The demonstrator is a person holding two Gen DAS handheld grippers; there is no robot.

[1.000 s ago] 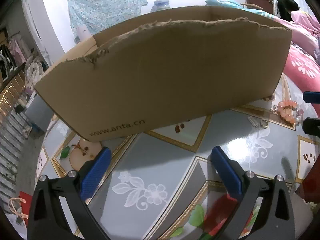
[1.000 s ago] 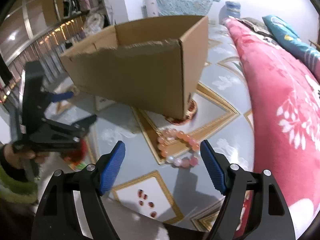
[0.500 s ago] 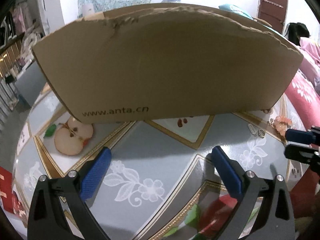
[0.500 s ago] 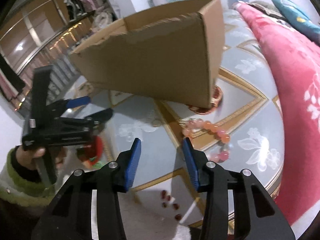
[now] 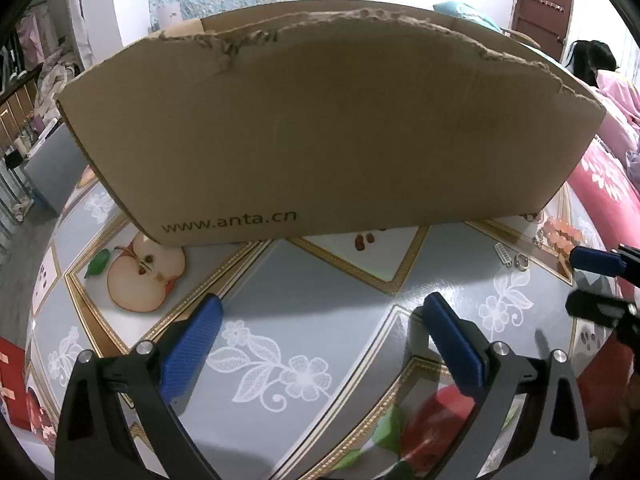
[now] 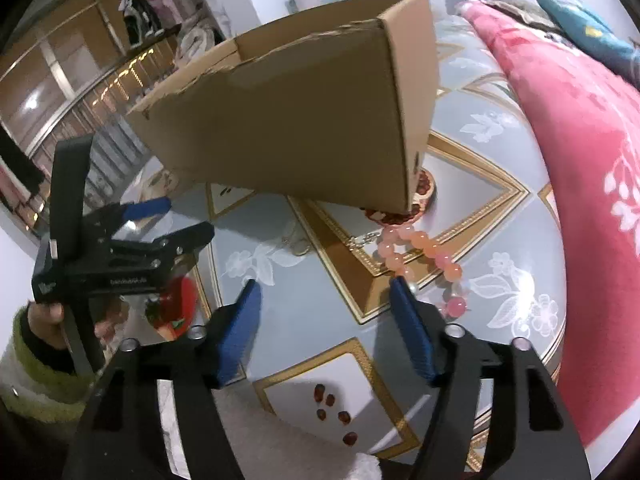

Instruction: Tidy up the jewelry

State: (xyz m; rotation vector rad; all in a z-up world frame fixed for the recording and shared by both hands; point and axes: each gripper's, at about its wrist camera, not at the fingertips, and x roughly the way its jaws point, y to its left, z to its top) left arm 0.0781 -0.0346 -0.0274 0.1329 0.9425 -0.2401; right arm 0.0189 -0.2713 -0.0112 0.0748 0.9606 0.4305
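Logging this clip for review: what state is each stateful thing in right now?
cardboard box: upright on the table, top open, rim torn.
bead bracelet: flat on the table beside the box corner, not gripped.
small ring: on the table, untouched.
left gripper: open, nothing between its fingers.
right gripper: jaws opening, empty, bracelet just beyond one fingertip.

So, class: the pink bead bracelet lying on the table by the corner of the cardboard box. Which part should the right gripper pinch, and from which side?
Pinch the near arc of the bead bracelet, coming down from above with the right gripper, whose jaws are opening and empty. The loop lies flat on the table, so one pad can go inside the ring and one outside. The far end sits close to the cardboard box.
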